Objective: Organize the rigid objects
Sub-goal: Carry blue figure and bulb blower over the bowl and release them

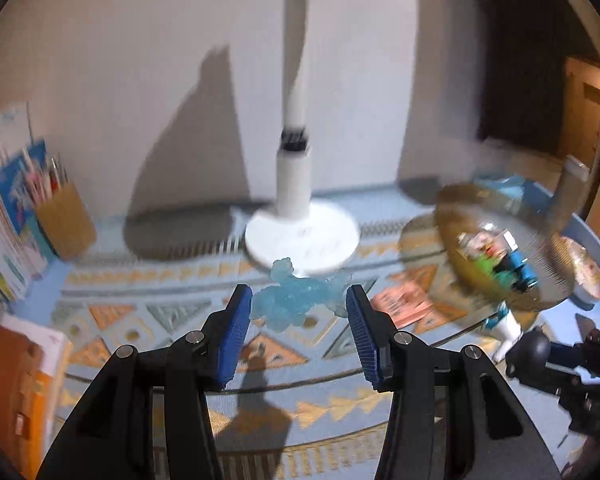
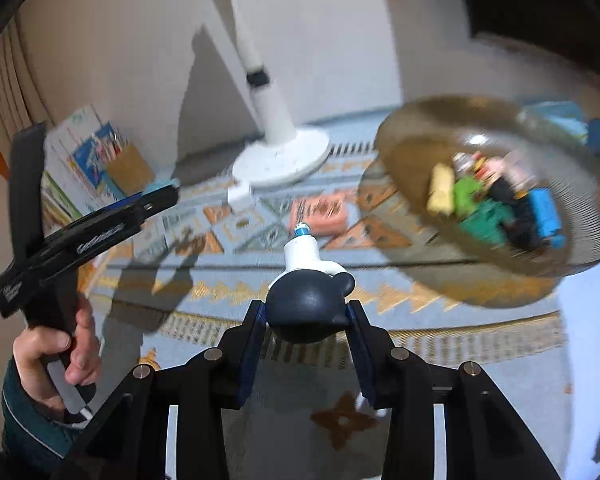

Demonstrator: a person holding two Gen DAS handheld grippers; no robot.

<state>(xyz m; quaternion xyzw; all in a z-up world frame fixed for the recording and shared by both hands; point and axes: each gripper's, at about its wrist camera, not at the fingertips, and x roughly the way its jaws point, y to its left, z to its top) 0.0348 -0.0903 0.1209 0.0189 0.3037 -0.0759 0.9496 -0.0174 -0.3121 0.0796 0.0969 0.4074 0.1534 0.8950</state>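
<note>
A translucent light-blue toy figure [image 1: 296,298] lies on the patterned tablecloth, just in front of my open left gripper [image 1: 296,332], between its blue pads without touching them. My right gripper [image 2: 306,336] is shut on a toy figure with a dark round head and white body [image 2: 306,280], also seen in the left wrist view [image 1: 520,346]. A brown glass bowl [image 2: 420,136] at right holds several small colourful toys [image 2: 496,200]; it also shows in the left wrist view [image 1: 460,200].
A white lamp base [image 1: 302,238] stands behind the blue figure. A brown pencil cup [image 1: 66,224] and books [image 1: 4,208] are at far left. An orange box [image 1: 8,384] sits at the left edge. An orange card [image 2: 320,214] lies on the cloth.
</note>
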